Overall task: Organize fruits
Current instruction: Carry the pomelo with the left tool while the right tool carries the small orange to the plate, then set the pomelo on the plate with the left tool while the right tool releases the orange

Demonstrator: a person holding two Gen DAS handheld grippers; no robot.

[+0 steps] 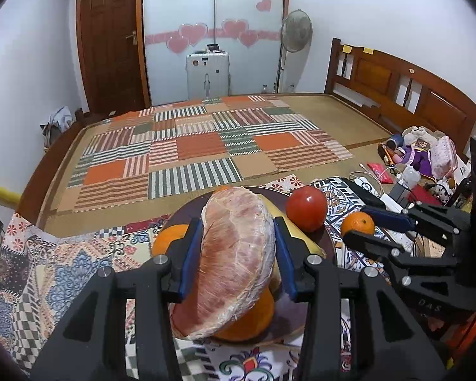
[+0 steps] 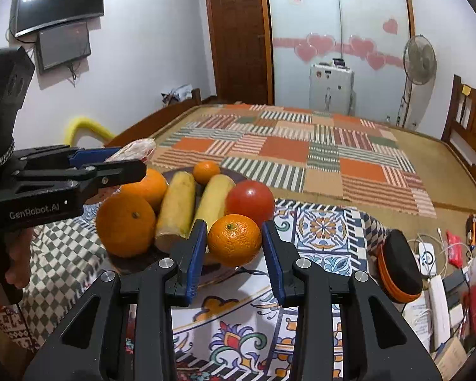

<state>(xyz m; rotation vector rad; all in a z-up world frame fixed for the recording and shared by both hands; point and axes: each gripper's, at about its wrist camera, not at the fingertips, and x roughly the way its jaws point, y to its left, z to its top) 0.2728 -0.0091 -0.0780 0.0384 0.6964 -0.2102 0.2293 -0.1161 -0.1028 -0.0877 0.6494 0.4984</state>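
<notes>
My left gripper (image 1: 238, 247) is shut on a pink peeled pomelo piece (image 1: 234, 260) in clear wrap, held over the dark plate (image 1: 187, 211). Oranges (image 1: 168, 238) and a banana (image 1: 301, 238) lie partly hidden under it. A red tomato (image 1: 306, 208) sits at the plate's right edge. My right gripper (image 2: 234, 231) is shut on a small mandarin (image 2: 234, 239) at the near right side of the plate (image 2: 133, 263). On that plate lie two bananas (image 2: 177, 203), two large oranges (image 2: 125, 225) and another mandarin (image 2: 206, 172), with the tomato (image 2: 250, 200) beside them. The left gripper (image 2: 131, 158) shows at left with the pomelo piece (image 2: 136, 152).
The plate rests on a patterned cloth (image 2: 320, 228) at the bed's near end, and a striped patchwork blanket (image 1: 190, 155) lies beyond. A black and orange case (image 2: 396, 266), cables, toys (image 1: 419, 152) and boxes crowd the right side. A person's hand (image 2: 19, 260) grips the left handle.
</notes>
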